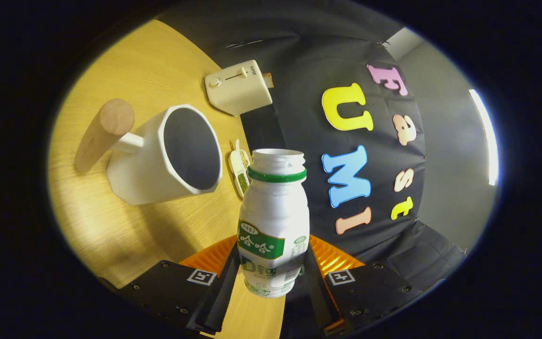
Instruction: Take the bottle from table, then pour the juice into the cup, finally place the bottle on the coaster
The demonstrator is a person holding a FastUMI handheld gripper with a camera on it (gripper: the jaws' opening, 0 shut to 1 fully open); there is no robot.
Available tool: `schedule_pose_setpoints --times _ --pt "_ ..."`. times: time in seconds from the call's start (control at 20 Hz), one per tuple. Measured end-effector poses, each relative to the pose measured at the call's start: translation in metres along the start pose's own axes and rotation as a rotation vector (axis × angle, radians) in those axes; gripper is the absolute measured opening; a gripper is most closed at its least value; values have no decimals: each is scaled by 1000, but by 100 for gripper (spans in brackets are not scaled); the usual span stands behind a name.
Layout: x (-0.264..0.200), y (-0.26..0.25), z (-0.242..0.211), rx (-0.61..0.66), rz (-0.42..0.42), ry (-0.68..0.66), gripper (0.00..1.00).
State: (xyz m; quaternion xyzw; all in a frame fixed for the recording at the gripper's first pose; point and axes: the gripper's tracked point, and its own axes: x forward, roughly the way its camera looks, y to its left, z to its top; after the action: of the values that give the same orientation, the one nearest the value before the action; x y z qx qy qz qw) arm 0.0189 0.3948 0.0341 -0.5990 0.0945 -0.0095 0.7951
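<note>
Both fingers of the gripper (pixel 273 278) clamp the uncapped bottle (pixel 273 221), lifted and tilted; pouring needs its mouth brought over the cup (pixel 167 155).

A wooden table (pixel 111 226) is carrying a white cup (pixel 167 160) with a wooden handle, a cream toaster (pixel 238 87) farther off, and a small packet (pixel 239 170) near the cup.

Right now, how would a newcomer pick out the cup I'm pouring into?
On the wooden table, left of the bottle clamped in the gripper, stands a white cup. Unlike the boxy toaster beyond, it has faceted sides and a round wooden handle.
</note>
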Motion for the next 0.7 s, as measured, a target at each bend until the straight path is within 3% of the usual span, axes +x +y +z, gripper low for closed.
schedule_pose_setpoints --times 0.3,0.7 --pt "-2 -11 1 -141 -74 27 71" --pt "-6 -16 7 -256 -110 53 71"
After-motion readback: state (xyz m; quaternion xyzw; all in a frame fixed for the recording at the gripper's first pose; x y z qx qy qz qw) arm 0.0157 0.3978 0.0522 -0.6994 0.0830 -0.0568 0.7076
